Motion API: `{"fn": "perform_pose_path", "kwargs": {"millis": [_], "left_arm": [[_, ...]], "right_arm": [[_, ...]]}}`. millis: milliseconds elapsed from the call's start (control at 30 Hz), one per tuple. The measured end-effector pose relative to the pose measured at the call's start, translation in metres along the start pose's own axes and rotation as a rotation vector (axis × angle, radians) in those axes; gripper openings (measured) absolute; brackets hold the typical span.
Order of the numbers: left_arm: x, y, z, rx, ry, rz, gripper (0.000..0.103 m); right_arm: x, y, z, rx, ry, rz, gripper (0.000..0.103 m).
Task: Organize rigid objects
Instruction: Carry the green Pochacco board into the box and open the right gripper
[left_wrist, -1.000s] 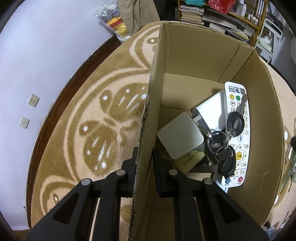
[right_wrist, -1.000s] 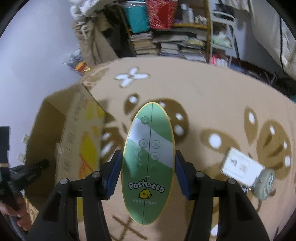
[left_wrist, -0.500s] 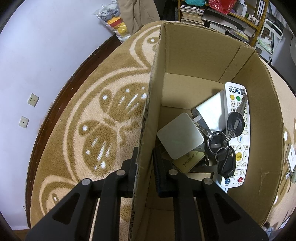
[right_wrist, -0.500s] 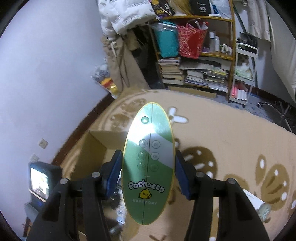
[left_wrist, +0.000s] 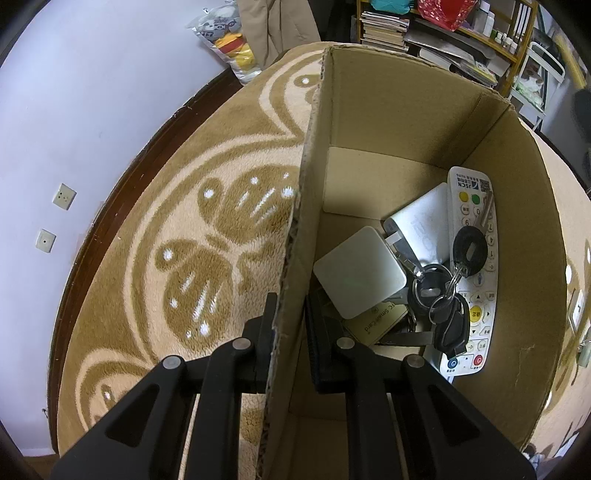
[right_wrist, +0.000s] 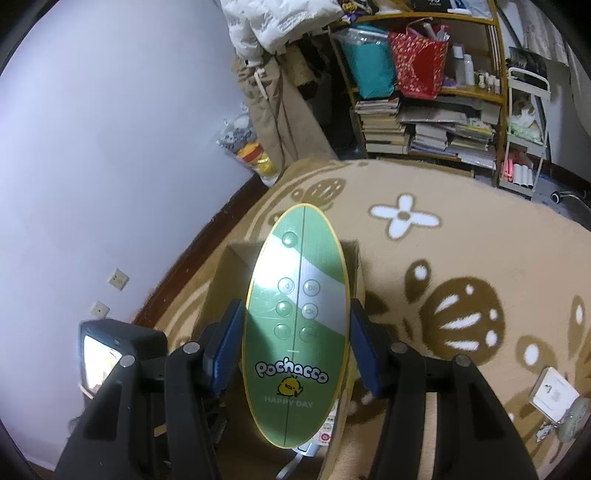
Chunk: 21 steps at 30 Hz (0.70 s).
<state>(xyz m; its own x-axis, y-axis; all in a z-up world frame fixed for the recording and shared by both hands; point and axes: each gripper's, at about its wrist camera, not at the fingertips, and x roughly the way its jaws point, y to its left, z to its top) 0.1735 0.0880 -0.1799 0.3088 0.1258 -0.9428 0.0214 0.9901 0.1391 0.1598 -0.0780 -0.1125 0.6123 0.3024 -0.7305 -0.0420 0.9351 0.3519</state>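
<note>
My left gripper (left_wrist: 290, 328) is shut on the left wall of an open cardboard box (left_wrist: 524, 236) standing on the rug. The box holds a white remote (left_wrist: 474, 236), a bunch of keys (left_wrist: 448, 295), a white square device (left_wrist: 360, 271), a white power bank (left_wrist: 421, 218) and a beige card (left_wrist: 380, 321). My right gripper (right_wrist: 295, 343) is shut on a green oval Pochacco remote (right_wrist: 297, 314) and holds it above the box (right_wrist: 236, 258), which shows behind and below it. The left gripper's body (right_wrist: 118, 350) shows at lower left.
A tan patterned rug (right_wrist: 461, 258) covers the floor. A small white box (right_wrist: 554, 395) and a round object (right_wrist: 574, 424) lie on it at the right. Shelves with books and bags (right_wrist: 424, 122) stand at the back. A lilac wall (left_wrist: 92, 110) is at the left.
My right gripper has carried the green remote left and forward until it is over the box. The left gripper and the box have not moved.
</note>
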Motion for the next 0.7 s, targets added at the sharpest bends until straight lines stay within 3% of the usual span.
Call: {"fn": "perform_pose_path", "kwargs": {"millis": [400,567,700], "left_arm": [[-0.002,0.003,0.001,-0.003,0.002,-0.019,0.013],[-0.004,0.003,0.002,0.000,-0.008,-0.015,0.012],[-0.003,0.003,0.001,-0.001,-0.007,-0.014,0.013]], "right_arm": [[0.003,0.000,-0.006,-0.027,0.011,-0.024,0.062],[-0.008,-0.002,0.000,-0.041,-0.003,-0.056,0.072],[-0.023,-0.010,0.001,-0.051,-0.034,-0.099,0.096]]}}
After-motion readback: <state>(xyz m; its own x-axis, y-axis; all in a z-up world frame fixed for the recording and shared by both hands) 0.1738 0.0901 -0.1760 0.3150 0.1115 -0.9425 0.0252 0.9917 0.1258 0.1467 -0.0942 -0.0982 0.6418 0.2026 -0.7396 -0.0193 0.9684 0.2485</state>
